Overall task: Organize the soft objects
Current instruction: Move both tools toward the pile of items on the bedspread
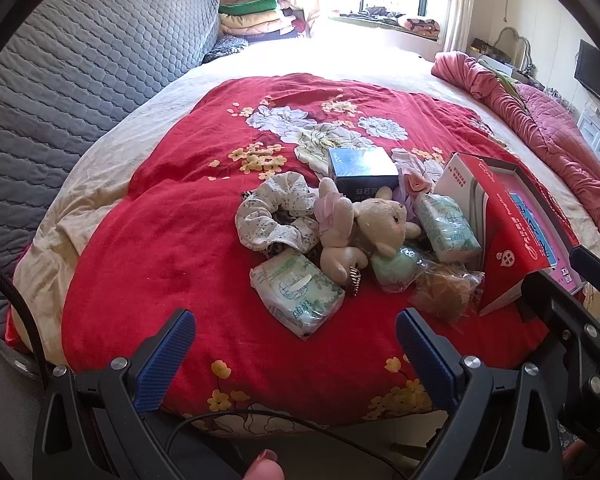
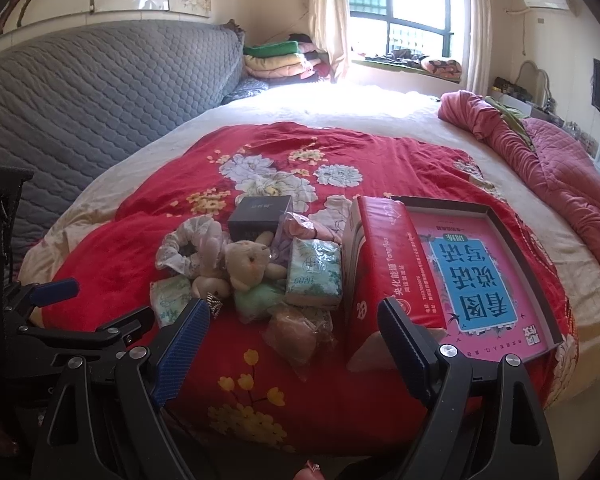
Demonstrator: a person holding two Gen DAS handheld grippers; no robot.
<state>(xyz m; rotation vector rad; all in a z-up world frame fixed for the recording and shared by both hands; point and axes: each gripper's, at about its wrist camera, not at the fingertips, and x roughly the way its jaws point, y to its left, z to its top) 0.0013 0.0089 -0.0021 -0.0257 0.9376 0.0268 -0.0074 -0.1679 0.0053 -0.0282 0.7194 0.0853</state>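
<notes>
A pile of soft things lies on the red floral quilt (image 1: 160,232): a beige plush rabbit (image 1: 364,232), a floral scrunchie (image 1: 276,216), two green tissue packs (image 1: 300,292) (image 1: 448,224), a mint soft item (image 1: 396,268) and a brown item in clear wrap (image 1: 444,292). An open red box (image 1: 516,240) lies to their right. My left gripper (image 1: 296,360) is open and empty, just short of the near tissue pack. My right gripper (image 2: 296,344) is open and empty, near the wrapped brown item (image 2: 296,336) and the red box (image 2: 396,264). The rabbit (image 2: 248,268) shows there too.
A dark blue box (image 1: 360,168) stands behind the pile. A grey quilted headboard (image 1: 80,72) runs along the left. A bunched pink quilt (image 1: 540,128) lies at the right. Folded blankets (image 1: 252,20) sit by the window. The bed's near edge is just under the grippers.
</notes>
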